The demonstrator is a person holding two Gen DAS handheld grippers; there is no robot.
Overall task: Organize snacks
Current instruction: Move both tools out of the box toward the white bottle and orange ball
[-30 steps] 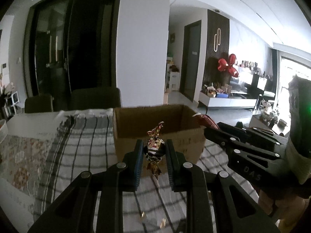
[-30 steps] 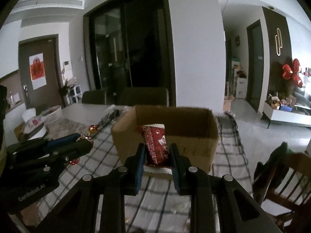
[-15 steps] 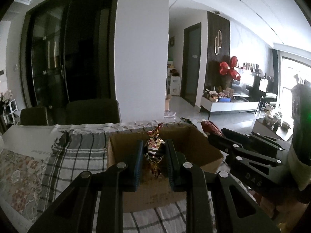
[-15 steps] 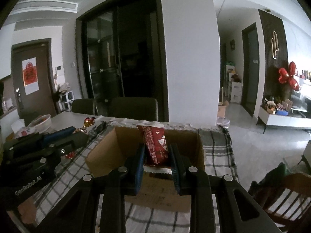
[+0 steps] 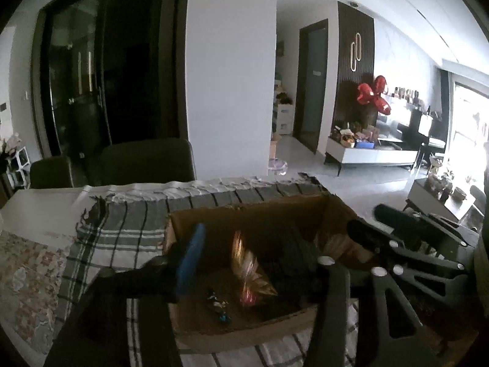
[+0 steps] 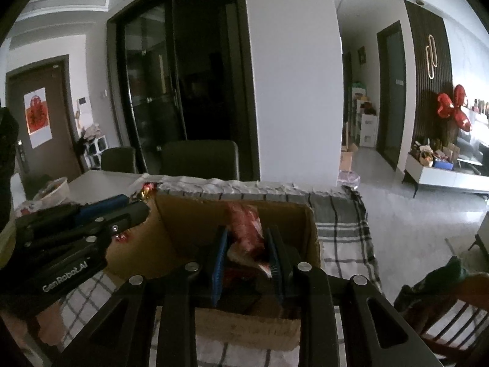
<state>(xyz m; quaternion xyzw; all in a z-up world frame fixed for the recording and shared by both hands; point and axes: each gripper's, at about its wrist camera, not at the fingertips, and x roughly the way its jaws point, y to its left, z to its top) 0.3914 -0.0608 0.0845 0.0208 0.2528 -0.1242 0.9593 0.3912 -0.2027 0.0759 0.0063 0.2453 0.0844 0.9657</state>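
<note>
Both snacks let go over the open brown cardboard box (image 5: pixel 333 211)

Left gripper (image 5: pixel 244 253) and right gripper (image 6: pixel 246 244), jaws just opening, stand spread; gold-foil candy (image 5: pixel 247 270) and red snack packet (image 6: pixel 246 229) blur, falling inside. Judgement: hold above box, withdraw afterwards.

**Both tools release over the box**

Left tool (image 5: pixel 244 263): the jaws have just been opening and now stand apart. The foil-wrapped candy (image 5: pixel 247 270), clamped between the pads a second ago, is free of them and blurred inside the cardboard box (image 5: pixel 244 214).

Right tool (image 6: pixel 248 260): the jaws have just been opening. The red snack packet (image 6: pixel 246 229) sits loose between the pads, tilted and blurred.

Both tools, earlier short of the box, now reach over its open top.
</note>
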